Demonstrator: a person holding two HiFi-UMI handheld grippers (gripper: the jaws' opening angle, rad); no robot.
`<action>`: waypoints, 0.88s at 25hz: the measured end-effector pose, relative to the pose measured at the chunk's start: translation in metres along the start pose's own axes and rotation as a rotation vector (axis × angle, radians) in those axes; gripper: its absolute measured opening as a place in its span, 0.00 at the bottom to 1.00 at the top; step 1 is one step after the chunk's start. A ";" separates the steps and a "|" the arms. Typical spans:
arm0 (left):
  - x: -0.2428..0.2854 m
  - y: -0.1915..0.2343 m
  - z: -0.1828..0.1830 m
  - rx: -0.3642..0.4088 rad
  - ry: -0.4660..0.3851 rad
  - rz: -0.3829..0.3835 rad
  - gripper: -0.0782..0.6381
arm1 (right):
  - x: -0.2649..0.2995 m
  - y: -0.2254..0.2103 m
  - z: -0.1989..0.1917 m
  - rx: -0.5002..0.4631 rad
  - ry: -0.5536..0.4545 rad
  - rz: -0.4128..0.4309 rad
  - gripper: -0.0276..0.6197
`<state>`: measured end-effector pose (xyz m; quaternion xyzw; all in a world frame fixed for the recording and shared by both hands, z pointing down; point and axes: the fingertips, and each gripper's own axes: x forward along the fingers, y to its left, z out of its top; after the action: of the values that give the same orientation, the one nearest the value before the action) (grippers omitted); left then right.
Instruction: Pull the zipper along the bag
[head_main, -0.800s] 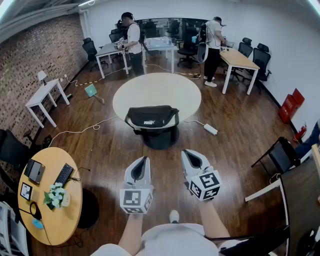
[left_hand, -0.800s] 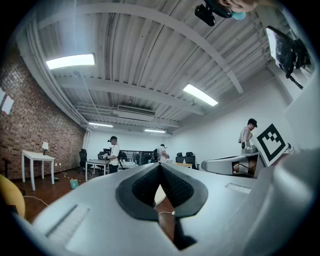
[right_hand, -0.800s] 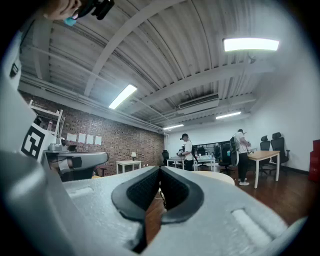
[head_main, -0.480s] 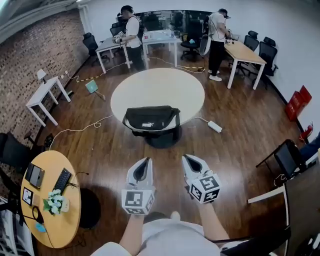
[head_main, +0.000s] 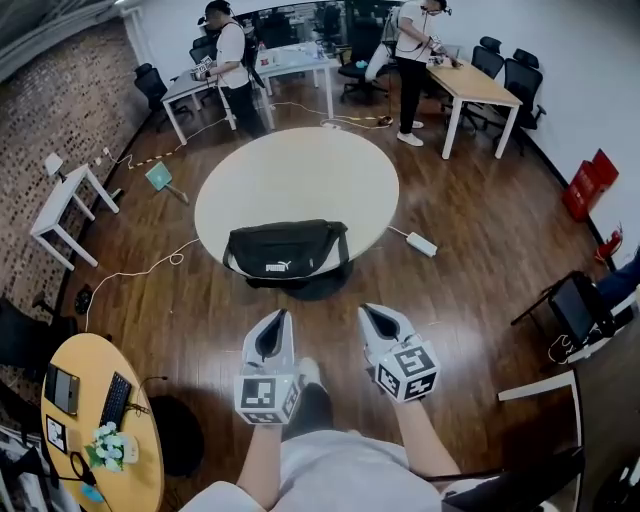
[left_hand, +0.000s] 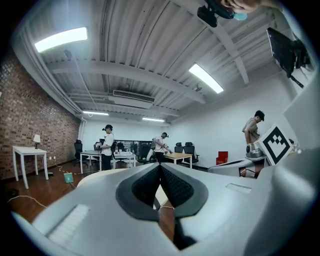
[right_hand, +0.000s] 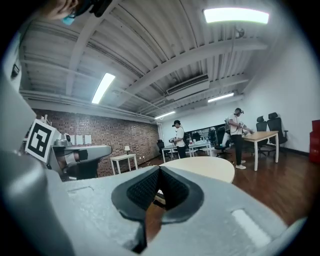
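Note:
A black bag (head_main: 286, 250) with a white logo lies on the near edge of the round cream table (head_main: 300, 175) in the head view. Its zipper is too small to make out. My left gripper (head_main: 277, 322) and right gripper (head_main: 372, 316) hang side by side over the wood floor, well short of the table and apart from the bag. Both are shut with nothing between the jaws. In the left gripper view the left gripper (left_hand: 160, 167) shows its pads touching; the right gripper (right_hand: 159, 171) looks the same in its own view, with the round table (right_hand: 210, 167) ahead.
A white power strip (head_main: 421, 244) and cable lie on the floor right of the table. A round wooden side table (head_main: 85, 385) with a keyboard stands at the near left. A black chair (head_main: 575, 305) is at the right. Two people stand by desks at the far wall.
The view has moved forward: table and bag sit nearer and lower in the picture. Both grippers stay shut, side by side. A foot now shows between them.

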<state>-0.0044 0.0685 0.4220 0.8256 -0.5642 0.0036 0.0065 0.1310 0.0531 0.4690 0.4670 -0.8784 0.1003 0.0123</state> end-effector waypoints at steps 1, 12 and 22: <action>0.017 0.007 -0.001 -0.001 0.000 -0.010 0.13 | 0.014 -0.007 0.002 -0.002 0.002 -0.005 0.03; 0.191 0.086 0.018 0.026 -0.028 -0.192 0.13 | 0.182 -0.087 0.058 -0.043 -0.010 -0.110 0.03; 0.281 0.125 -0.033 -0.039 0.072 -0.236 0.13 | 0.259 -0.135 0.036 -0.046 0.123 -0.130 0.03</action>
<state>-0.0188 -0.2387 0.4601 0.8853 -0.4624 0.0216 0.0434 0.0990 -0.2390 0.4860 0.5156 -0.8460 0.1074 0.0832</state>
